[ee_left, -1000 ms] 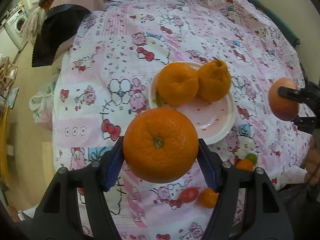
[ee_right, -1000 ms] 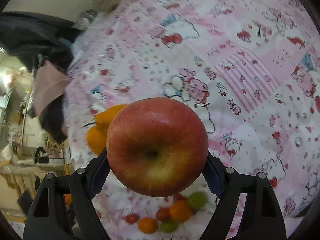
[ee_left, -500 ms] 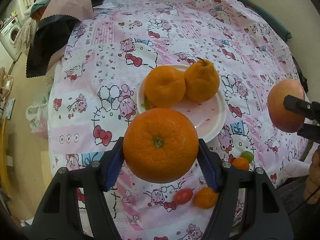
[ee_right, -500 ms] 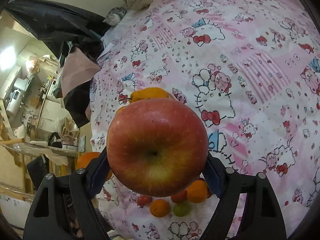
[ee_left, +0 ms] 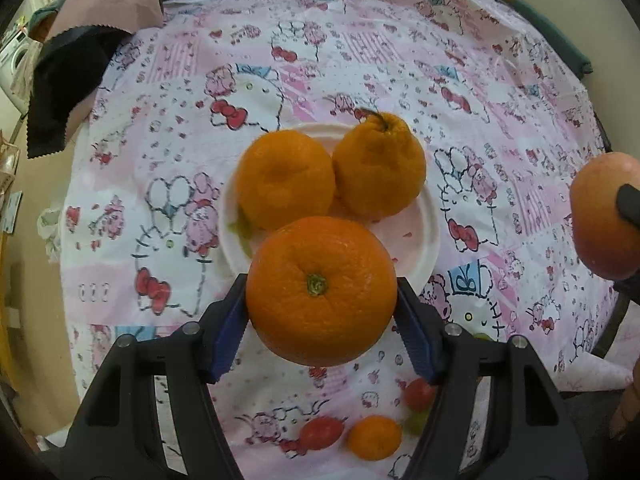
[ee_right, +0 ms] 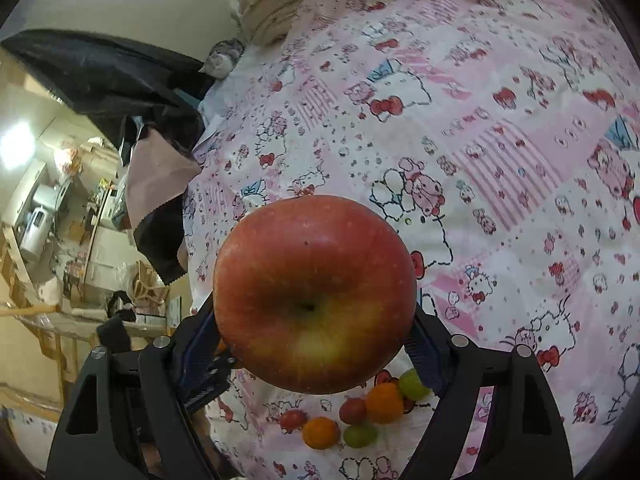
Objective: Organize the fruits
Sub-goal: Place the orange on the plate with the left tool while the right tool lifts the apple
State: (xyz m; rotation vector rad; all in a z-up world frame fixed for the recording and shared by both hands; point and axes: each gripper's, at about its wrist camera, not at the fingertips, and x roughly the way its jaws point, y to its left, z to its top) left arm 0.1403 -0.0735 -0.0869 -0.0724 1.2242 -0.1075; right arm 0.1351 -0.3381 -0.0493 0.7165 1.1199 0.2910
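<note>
Left wrist view: your left hand-held gripper (ee_left: 322,304) is clamped on a large round orange (ee_left: 321,290) above the white round plate (ee_left: 424,236). Two oranges already crowd it, so yours may roll off onto the pink cartoon-print bedspread (ee_left: 160,240).

Right wrist view: your right hand-held gripper (ee_right: 316,332) clamps a red-yellow apple (ee_right: 315,293) over the bed's near edge; small fruits (ee_right: 360,416) lie below.

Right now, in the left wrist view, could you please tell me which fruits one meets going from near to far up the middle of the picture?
Small orange fruit → large orange held in the left tongs → two oranges side by side on the white plate.
</note>
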